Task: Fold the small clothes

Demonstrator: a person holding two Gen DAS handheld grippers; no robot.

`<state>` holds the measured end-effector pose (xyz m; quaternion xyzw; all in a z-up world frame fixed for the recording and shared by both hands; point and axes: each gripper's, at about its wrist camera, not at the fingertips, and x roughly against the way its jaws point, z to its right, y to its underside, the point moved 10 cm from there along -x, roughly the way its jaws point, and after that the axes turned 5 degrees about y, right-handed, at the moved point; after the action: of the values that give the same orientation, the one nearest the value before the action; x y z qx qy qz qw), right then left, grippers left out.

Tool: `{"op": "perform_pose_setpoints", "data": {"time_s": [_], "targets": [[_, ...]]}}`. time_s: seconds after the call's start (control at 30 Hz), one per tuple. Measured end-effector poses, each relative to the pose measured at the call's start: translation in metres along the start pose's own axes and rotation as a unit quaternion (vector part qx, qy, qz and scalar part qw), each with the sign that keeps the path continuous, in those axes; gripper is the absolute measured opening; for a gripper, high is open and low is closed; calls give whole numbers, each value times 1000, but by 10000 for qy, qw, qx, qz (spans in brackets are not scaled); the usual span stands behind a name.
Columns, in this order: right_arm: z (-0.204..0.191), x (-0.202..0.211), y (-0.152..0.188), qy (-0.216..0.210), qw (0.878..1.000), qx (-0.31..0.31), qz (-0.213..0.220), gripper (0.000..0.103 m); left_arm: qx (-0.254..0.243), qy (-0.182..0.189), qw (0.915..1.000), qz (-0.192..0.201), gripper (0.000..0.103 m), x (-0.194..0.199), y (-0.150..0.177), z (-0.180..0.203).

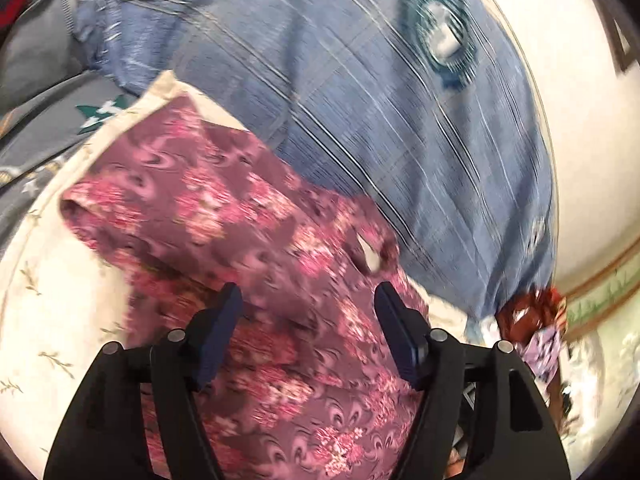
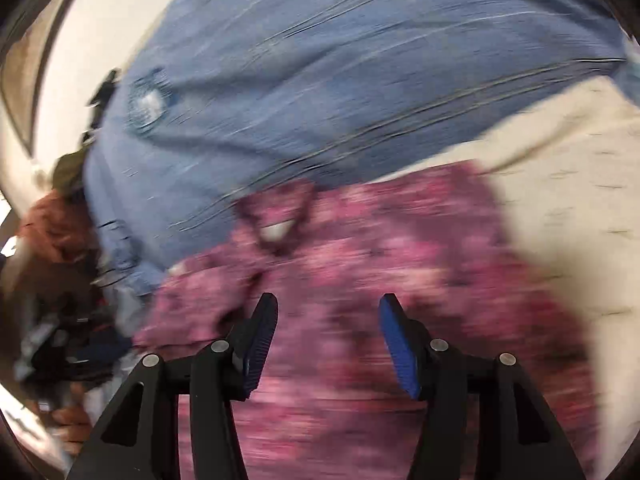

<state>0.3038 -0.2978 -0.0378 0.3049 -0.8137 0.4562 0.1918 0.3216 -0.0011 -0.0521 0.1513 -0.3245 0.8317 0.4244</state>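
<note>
Left wrist: one left gripper (image 1: 308, 296), jaws apart and empty, above one pink floral garment (image 1: 248, 220) on a cream sheet (image 1: 60, 320), one blue cloth (image 1: 360, 120) behind. Right wrist, blurred: one right gripper (image 2: 328, 308), jaws apart, nothing clamped, over the same garment (image 2: 380, 240); blue cloth (image 2: 320, 80) and cream sheet (image 2: 560, 180) beyond, pale wall (image 2: 100, 20) behind.

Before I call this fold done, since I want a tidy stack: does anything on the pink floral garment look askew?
Yes. The pink floral garment lies crooked on the cream sheet, rumpled, with its neckline gaping rather than flat. Both tongs, left and right, are open above it, gripping nothing. Blur hides finer creases.
</note>
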Motion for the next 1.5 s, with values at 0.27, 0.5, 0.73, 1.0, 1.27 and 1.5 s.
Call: {"op": "perform_pose_setpoints", "data": {"time_s": [0.27, 0.5, 0.73, 1.0, 1.27, 1.5], "targets": [[-73, -84, 32, -676, 9906, -436, -1105, 71, 628, 175, 9978, -76, 68, -4, -10, -37], [-101, -65, 3, -1226, 9907, -174, -558, 6, 899, 178, 9958, -83, 68, -3, -8, -51], [18, -13, -22, -357, 9960, -809, 87, 7, 1023, 92, 9943, -274, 75, -19, 5, -55], [48, -12, -19, -348, 9934, -1091, 0, 6, 657, -246, 9975, 38, 4, -27, -5, -53], [86, 12, -19, 72, 9925, -1196, 231, 6, 929, -481, 9935, -439, 4, -30, 32, -56], [92, 3, -9, -61, 9877, -1562, 37, 31, 644, -581, 9959, -255, 39, -30, 27, -49]]}}
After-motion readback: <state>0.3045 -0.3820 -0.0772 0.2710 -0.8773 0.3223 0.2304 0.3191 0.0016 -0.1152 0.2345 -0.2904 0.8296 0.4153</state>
